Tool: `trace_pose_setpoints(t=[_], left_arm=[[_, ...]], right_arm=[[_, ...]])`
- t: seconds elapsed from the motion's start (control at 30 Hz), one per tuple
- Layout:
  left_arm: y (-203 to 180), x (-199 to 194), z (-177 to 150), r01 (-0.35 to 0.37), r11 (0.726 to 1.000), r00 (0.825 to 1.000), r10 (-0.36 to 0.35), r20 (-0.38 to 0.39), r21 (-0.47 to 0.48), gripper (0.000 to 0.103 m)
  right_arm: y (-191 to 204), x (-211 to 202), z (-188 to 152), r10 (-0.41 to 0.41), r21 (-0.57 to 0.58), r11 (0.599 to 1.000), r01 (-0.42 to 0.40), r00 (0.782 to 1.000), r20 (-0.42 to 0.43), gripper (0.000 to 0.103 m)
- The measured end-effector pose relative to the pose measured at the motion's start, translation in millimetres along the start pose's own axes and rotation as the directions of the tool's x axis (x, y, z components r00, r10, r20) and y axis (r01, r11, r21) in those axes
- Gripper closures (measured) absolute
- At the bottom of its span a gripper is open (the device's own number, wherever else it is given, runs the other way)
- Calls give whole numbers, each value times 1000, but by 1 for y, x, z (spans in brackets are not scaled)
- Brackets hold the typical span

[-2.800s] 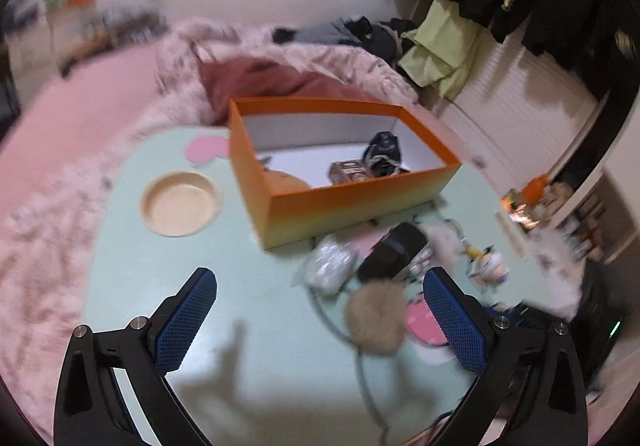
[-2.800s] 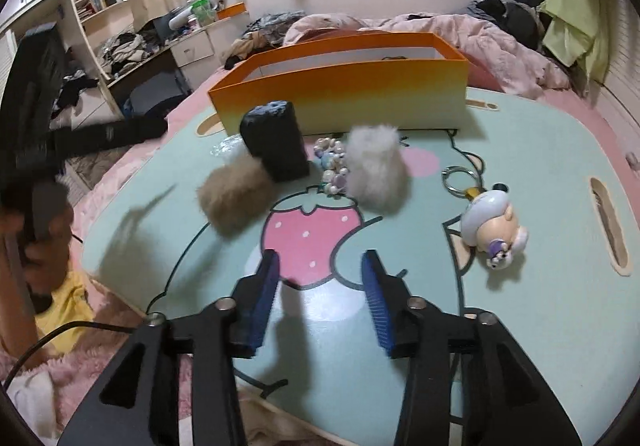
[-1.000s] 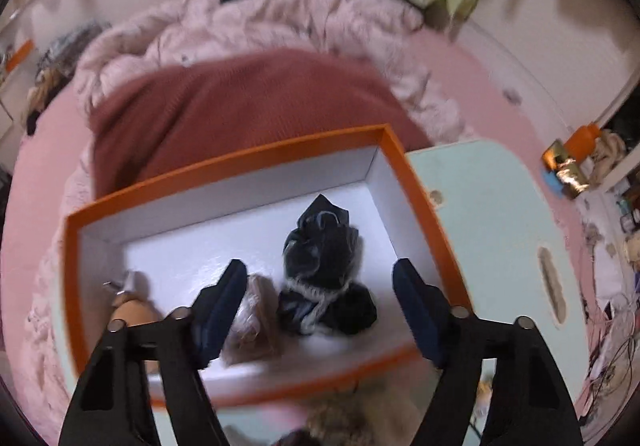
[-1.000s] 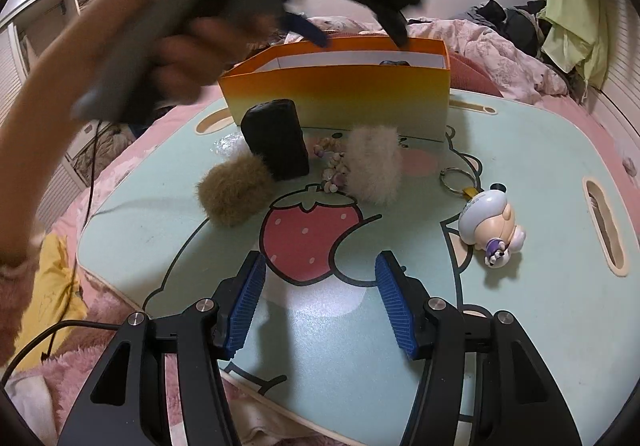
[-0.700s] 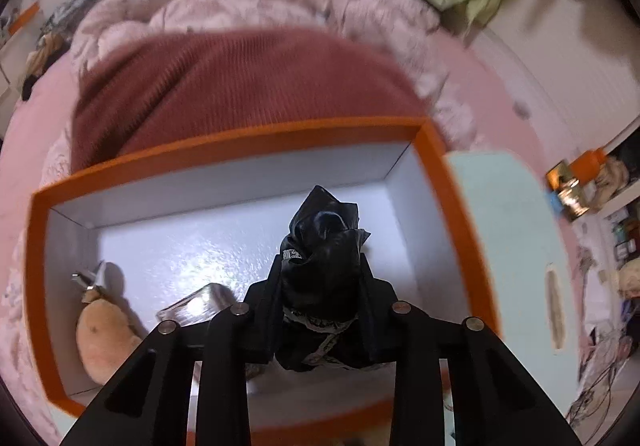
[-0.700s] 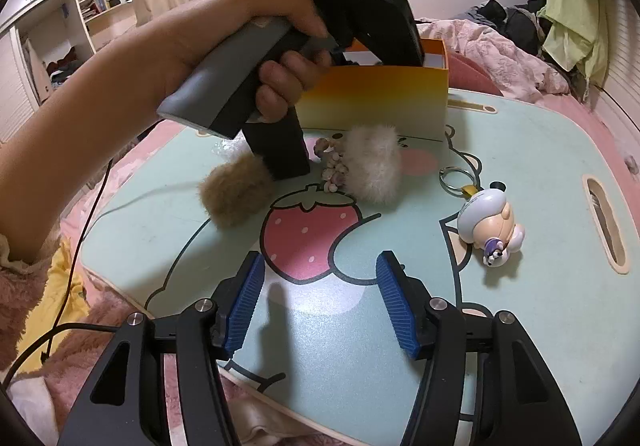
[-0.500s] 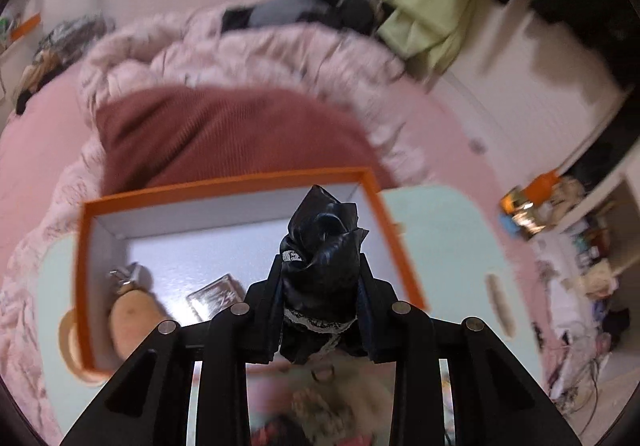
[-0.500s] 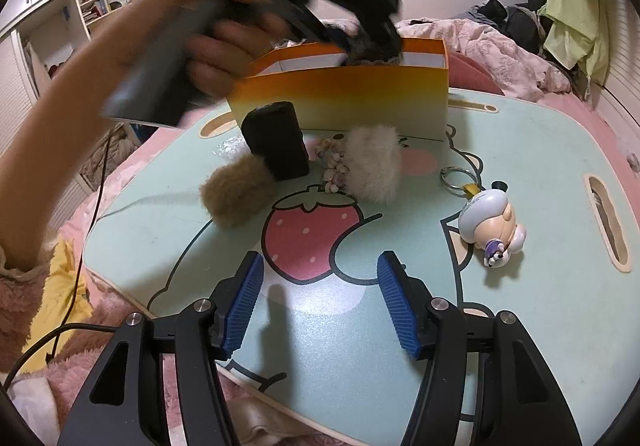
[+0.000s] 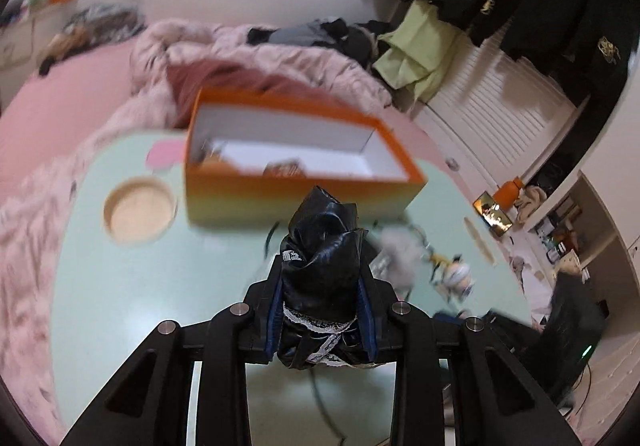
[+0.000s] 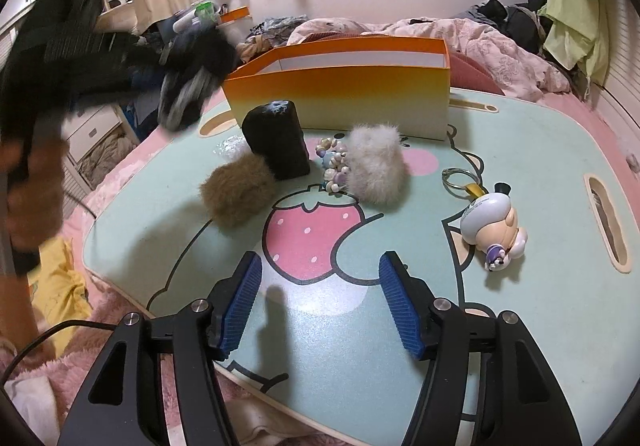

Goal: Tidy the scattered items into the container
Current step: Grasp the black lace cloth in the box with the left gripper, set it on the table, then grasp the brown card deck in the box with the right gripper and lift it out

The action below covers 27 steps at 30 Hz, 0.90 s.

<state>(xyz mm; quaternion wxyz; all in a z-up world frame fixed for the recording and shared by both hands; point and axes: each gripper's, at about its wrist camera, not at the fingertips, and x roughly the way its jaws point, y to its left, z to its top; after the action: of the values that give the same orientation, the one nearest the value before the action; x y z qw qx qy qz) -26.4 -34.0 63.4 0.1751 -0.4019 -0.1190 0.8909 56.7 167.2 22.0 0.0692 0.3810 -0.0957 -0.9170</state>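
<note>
Left wrist: crumpled glossy black bundle [image 9: 324,270], lace-trimmed

A left hand-held gripper [image 9: 322,310] pinches a crumpled black cloth with white lace trim [image 9: 322,266] between its blue pads. Beyond it, on a pale green bench [image 9: 132,286], stands an open orange box [image 9: 296,194] with small items inside, blurred. A round wooden dish [image 9: 139,211] sits left of the box. A grey fluffy ball [image 9: 396,250] and a small figure keychain [image 9: 456,272] lie to the right.

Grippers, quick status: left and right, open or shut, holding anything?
Left gripper: shut on the black crumpled item, held clear of the orange box.
Right gripper: open, holding nothing, above the table.
</note>
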Motion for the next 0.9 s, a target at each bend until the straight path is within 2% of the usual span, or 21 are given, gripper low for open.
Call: trace_pose_setpoints(t=[0.07, 0.13, 0.2, 0.27, 0.3, 0.4, 0.53, 0.67, 0.83, 0.9], left_arm=[[11, 9, -14, -16, 1000, 1000, 16, -14, -18, 69], [17, 13, -23, -29, 999, 1000, 28, -13, -37, 57], [20, 11, -32, -30, 998, 999, 30, 13, -47, 34], [19, 5, -38, -28, 999, 999, 29, 44, -38, 22], [18, 1, -43, -35, 999, 998, 37, 57, -28, 15], [18, -9, -55, -88, 996, 993, 87, 77, 6, 11], [20, -18, -70, -189, 981, 975, 184, 125, 33, 8], [24, -4, -74, -218, 976, 974, 215, 72, 28, 7], [10, 7, -78, -306, 946, 951, 300, 70, 104, 3], [5, 13, -80, -359, 923, 933, 354, 63, 139, 0]], right_arm=[[1, 0, 0, -4, -4, 1000, 4, 1000, -2, 40], [1, 1, 0, -5, -6, 1000, 5, 1000, -4, 40], [2, 2, 0, -9, -9, 1000, 9, 1000, -5, 39], [3, 2, 0, -18, -11, 1000, 18, 1000, -6, 38], [3, 2, 0, -24, -9, 1000, 24, 1000, -6, 34], [2, 1, 0, -27, -1, 1000, 27, 1000, -4, 31], [3, 2, 0, -35, -3, 999, 35, 999, -5, 31], [5, 4, 1, -47, -11, 999, 47, 999, -10, 31], [7, 5, 0, -64, -23, 998, 64, 998, -15, 31], [7, 5, 1, -66, -25, 998, 65, 998, -15, 31]])
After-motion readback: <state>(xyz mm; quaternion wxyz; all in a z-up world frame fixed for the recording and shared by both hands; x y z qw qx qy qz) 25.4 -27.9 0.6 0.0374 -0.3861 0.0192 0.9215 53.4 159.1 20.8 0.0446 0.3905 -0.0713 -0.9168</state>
